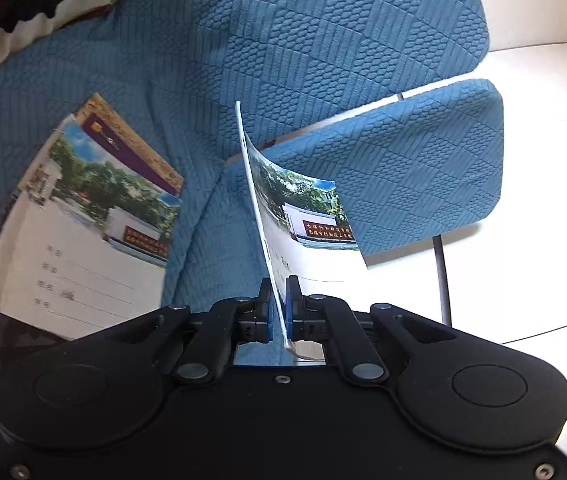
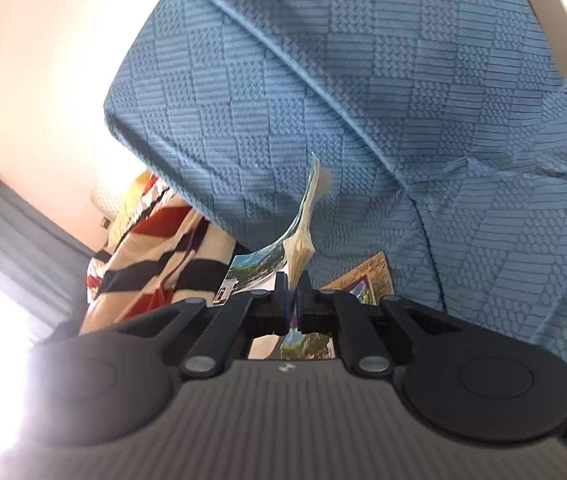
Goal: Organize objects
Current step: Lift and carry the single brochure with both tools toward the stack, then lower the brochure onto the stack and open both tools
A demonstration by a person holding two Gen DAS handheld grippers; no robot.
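Each hand-held gripper, left (image 1: pixel 279 300) and right (image 2: pixel 292 304), was clamped on an edge of one booklet (image 1: pixel 303 216), apparently lifting it clear of the blue sofa (image 1: pixel 243 60) to join the stack (image 1: pixel 83 220) lying on the seat.

surface: blue textured sofa (image 1: pixel 283 60) | on it: stacked booklets (image 1: pixel 83 232)
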